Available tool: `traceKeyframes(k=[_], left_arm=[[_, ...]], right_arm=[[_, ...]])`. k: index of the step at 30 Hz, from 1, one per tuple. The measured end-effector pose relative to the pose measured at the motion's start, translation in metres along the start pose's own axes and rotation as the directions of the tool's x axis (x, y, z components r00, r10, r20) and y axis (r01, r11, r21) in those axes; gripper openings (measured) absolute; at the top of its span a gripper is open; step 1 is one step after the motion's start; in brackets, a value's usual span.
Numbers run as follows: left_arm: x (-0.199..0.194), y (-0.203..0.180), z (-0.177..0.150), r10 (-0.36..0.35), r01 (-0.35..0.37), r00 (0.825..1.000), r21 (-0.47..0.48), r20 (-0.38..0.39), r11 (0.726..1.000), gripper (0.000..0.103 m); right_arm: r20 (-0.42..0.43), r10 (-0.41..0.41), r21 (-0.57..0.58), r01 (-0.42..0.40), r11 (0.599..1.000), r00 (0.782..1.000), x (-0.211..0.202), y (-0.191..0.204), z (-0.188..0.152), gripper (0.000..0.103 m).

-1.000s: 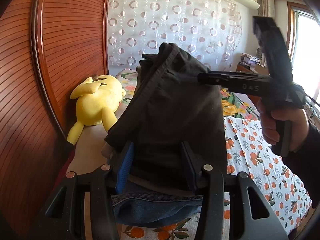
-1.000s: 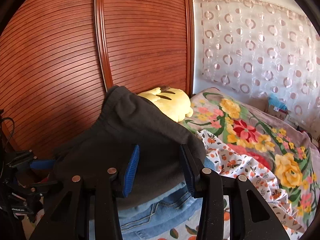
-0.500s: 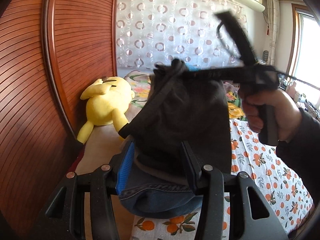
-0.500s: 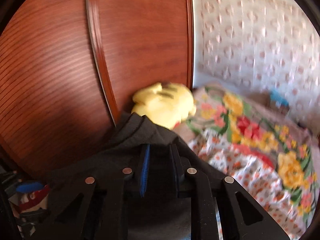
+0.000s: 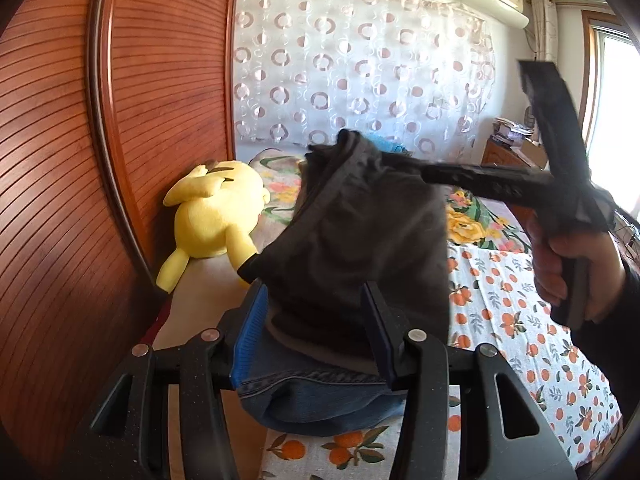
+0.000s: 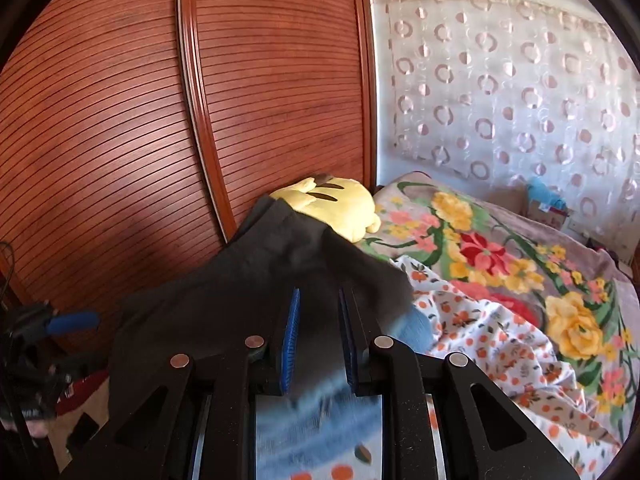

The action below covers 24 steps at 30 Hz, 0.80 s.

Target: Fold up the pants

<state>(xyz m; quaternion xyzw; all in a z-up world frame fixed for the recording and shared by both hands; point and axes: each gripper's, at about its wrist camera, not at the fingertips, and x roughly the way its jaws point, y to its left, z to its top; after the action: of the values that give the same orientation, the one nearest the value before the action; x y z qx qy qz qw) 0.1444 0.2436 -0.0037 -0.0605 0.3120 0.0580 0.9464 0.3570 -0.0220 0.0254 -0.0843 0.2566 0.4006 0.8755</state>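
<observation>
In the left wrist view, your left gripper is in the lower middle of the frame. Its two fingers stand half apart, and the lower part of the dark pants hangs between them. Whether the pads really press on the cloth I cannot tell, so it is not clear if this gripper holds the pants. Under the pants, at the bottom centre, lies a piece of blue denim on the bed sheet with orange print. The top of the pants rises to the centre of the frame, where the fingers of your right gripper come in from the right and pinch the upper edge. Your right hand grips the handle at the right side. At the left lies a yellow plush toy beside the red wooden wardrobe.

In the right wrist view, your right gripper is in the lower centre. Its blue pads are close together and closed on a fold of the dark pants, which spread to the left and up from the fingers. The plush toy is just behind the pants, in the middle. A floral blanket fills the right side, and the left gripper's blue pad shows at the left edge.
</observation>
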Motion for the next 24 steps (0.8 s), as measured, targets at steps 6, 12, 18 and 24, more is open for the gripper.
traceKeyframes(k=[6, 12, 18, 24], left_arm=[[-0.009, -0.026, 0.002, -0.021, 0.02, 0.999, 0.046, 0.034, 0.999, 0.084], [-0.017, -0.053, 0.005, -0.037, 0.033, 0.998, 0.082, 0.056, 0.996, 0.084], [-0.023, -0.09, 0.004, -0.104, 0.096, 0.993, 0.129, 0.059, 0.987, 0.084], [-0.036, -0.126, 0.003, -0.163, 0.147, 0.983, 0.177, 0.08, 0.973, 0.084]], right_arm=[[0.027, -0.021, 0.034, 0.02, 0.999, 0.999, -0.058, 0.004, -0.031, 0.02], [0.047, -0.082, 0.068, 0.079, 0.995, 0.996, -0.111, 0.006, -0.061, 0.027], [0.076, -0.18, 0.085, 0.174, 0.981, 0.981, -0.172, 0.017, -0.09, 0.049], [0.091, -0.285, 0.141, 0.271, 0.952, 0.954, -0.228, 0.03, -0.122, 0.066]])
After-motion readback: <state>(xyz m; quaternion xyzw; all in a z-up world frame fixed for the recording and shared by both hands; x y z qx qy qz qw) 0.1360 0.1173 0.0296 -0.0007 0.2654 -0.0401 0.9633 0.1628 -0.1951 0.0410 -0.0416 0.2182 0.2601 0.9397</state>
